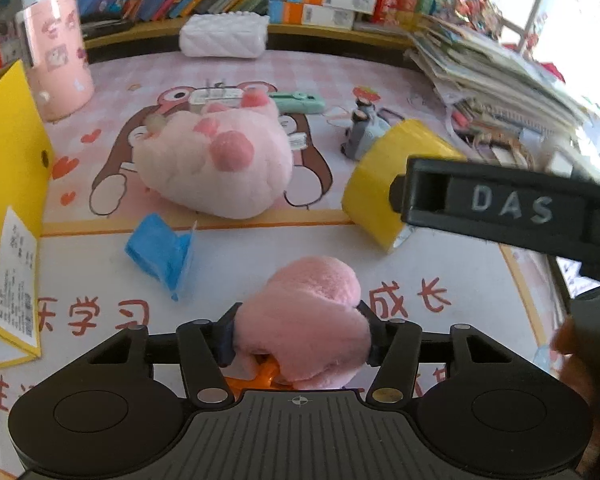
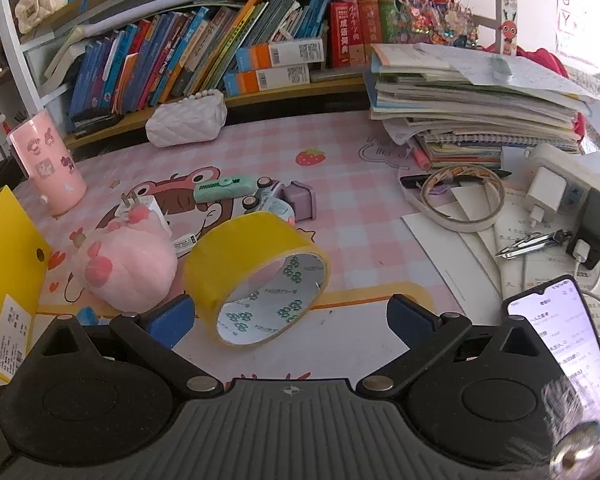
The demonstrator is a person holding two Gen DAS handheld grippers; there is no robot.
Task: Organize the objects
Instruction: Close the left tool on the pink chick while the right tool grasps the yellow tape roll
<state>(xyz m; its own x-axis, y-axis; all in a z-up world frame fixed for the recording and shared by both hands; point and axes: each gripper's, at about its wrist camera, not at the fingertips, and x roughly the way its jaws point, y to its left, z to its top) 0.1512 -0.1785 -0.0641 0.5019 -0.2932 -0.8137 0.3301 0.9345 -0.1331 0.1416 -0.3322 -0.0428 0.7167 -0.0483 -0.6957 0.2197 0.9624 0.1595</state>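
My left gripper [image 1: 300,334] is shut on a small pink plush piece [image 1: 312,304], low over the white front strip of the desk mat; an orange part [image 1: 266,374] shows under the plush. Further back on the mat lies a bigger pink plush paw [image 1: 212,160], also in the right wrist view [image 2: 124,264]. My right gripper [image 2: 290,312] is open, and a yellow tape roll [image 2: 244,248] lies tilted on the mat between and just ahead of its fingertips, not touched. One right finger [image 1: 512,208] crosses the left wrist view in front of the roll [image 1: 380,184].
A yellow box [image 2: 4,280] stands at the left and a blue packet [image 1: 160,252] lies near it. A pink cup [image 2: 48,168], white purse [image 2: 188,120], toy car [image 1: 364,128], purple cube [image 2: 300,200], white tape ring [image 2: 460,200], phone [image 2: 556,336] and a book stack [image 2: 472,96] crowd the desk.
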